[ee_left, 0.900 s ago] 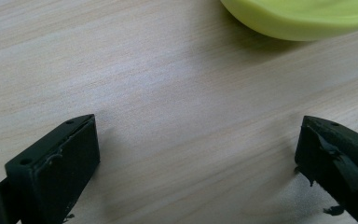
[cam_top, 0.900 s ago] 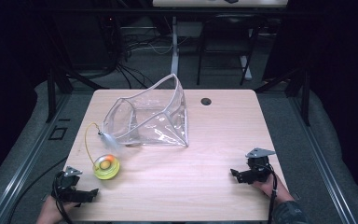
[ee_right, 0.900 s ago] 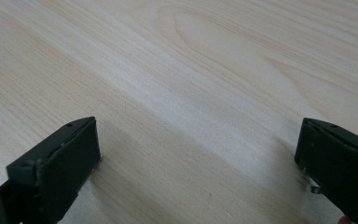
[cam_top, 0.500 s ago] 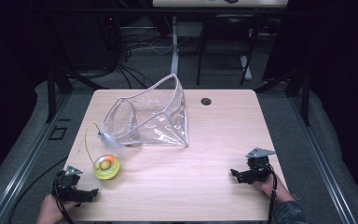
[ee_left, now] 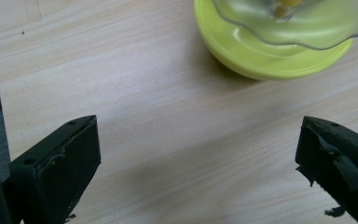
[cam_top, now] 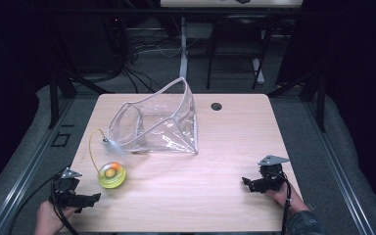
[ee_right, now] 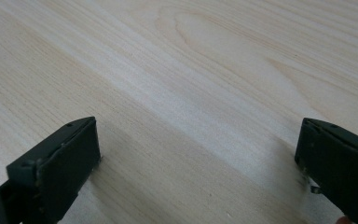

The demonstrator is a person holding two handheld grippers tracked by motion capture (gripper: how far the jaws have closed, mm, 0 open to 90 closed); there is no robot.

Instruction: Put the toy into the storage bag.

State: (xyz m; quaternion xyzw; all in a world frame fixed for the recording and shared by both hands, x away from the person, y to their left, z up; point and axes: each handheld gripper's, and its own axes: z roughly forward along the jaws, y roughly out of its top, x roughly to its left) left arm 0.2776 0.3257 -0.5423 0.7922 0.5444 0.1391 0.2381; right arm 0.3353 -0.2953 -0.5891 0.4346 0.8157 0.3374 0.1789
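Note:
A clear plastic bag (cam_top: 156,125) lies on its side mid-table, its mouth facing left. A round yellow-green toy (cam_top: 111,175) with a clear lid and a thin yellow wire tipped by a white feather (cam_top: 112,146) sits in front of the bag's mouth. My left gripper (cam_top: 94,198) rests at the front left corner, open, just short of the toy (ee_left: 270,42), nothing between its jaws. My right gripper (cam_top: 246,183) rests at the front right, open over bare wood (ee_right: 191,116).
The light wooden table (cam_top: 225,147) has a round cable hole (cam_top: 216,106) at the back right. Dark floor, cables and table legs lie beyond the far edge. Grey matting flanks both sides.

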